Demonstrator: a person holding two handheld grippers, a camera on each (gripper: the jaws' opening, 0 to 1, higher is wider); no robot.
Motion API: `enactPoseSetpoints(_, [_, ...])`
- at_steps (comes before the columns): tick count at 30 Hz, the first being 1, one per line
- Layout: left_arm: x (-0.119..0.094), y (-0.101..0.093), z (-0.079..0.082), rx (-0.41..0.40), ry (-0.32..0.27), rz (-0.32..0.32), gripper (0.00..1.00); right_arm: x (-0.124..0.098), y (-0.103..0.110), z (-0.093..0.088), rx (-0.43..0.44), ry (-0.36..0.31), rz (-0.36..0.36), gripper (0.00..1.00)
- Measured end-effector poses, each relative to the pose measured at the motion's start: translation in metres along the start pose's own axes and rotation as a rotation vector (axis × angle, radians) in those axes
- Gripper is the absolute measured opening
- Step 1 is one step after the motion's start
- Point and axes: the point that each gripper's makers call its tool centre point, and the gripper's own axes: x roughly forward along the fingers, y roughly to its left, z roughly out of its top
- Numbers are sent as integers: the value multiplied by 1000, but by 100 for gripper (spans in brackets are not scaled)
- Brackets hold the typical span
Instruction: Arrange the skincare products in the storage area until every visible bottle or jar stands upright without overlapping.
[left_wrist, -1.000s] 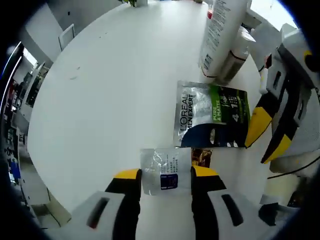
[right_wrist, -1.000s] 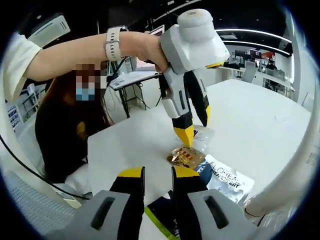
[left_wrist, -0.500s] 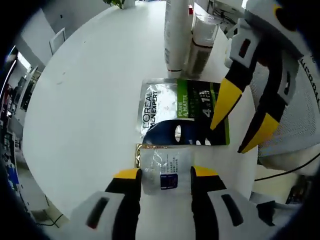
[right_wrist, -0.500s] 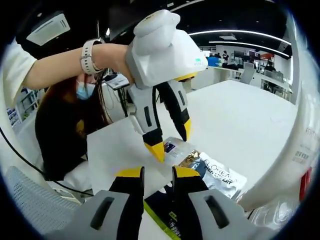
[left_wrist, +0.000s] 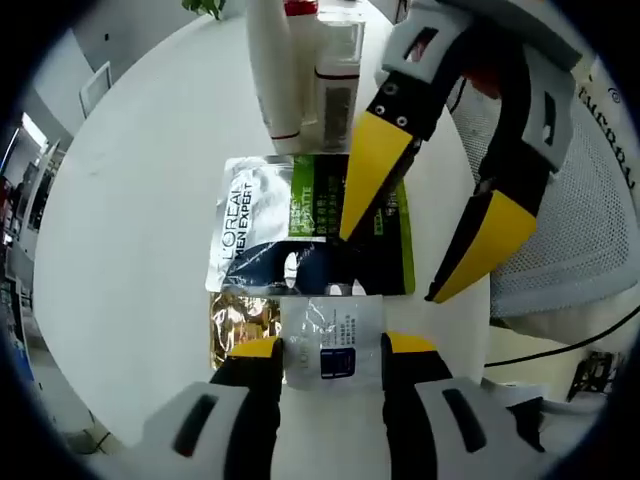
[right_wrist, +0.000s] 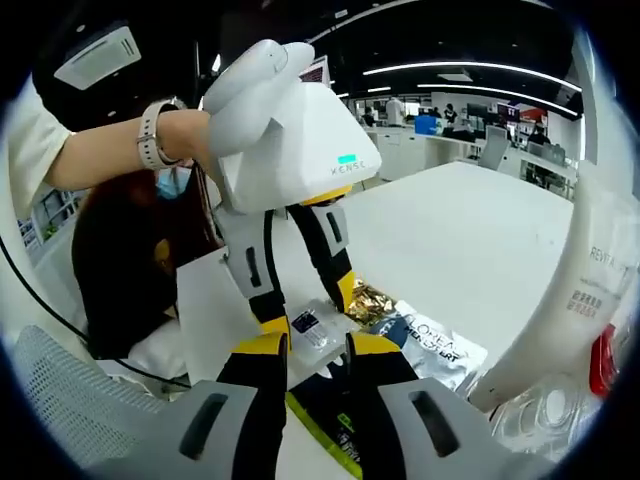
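1. My left gripper (left_wrist: 330, 352) is clamped on a clear sample sachet (left_wrist: 330, 340), holding it flat between the fingers, just above the gold sachet (left_wrist: 235, 322).
2. My right gripper (right_wrist: 316, 345) has its fingers slightly apart on nothing, hovering over the L'Oréal mask pouch (left_wrist: 300, 235).
3. The white bottle (left_wrist: 272, 70) and clear-capped bottle (left_wrist: 338, 70) stand upright beyond the fingertips; the table edge (left_wrist: 478, 330) is close on their right, so I'd judge room is tight.

White bottle (left_wrist: 272, 70) and clear jar (left_wrist: 338, 70) cut off at top edge. Gold sachet (left_wrist: 240, 322) partly under clear sachet (left_wrist: 330, 340). Sachet print too small to read.
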Motion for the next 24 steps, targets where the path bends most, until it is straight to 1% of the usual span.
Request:
enactPoseSetpoints(2, [3,-5,-3,0,9,-15,39,0,1,0,-3,2,1,24])
enactPoseSetpoints(7, [5,-9,-5,-2,17,-19,39,-5,5,1,-7,-1,5,24])
enactPoseSetpoints(9, [6,-11,-8,-2,22,-20,39,-8,4,0,-4,-1,2,24])
enactPoseSetpoints(11, [7,-13,-7,-10,14,-24,39,-8,3,-1,1,2,1,24])
enactPoseSetpoints(13, [9,-16,-9,-10,22,-32,39,-10,3,-2,-3,8,0,25])
enactPoseSetpoints(19, [12,-17,-7,-5,13,-28,39,-22,2,0,-14,10,-6,26])
enactPoseSetpoints(23, [14,-16,-9,9,22,-21,39,-31,-1,1,-14,10,-13,26])
enactPoseSetpoints(24, [14,-17,-8,0,19,-22,39,-34,-2,1,-11,6,-14,26])
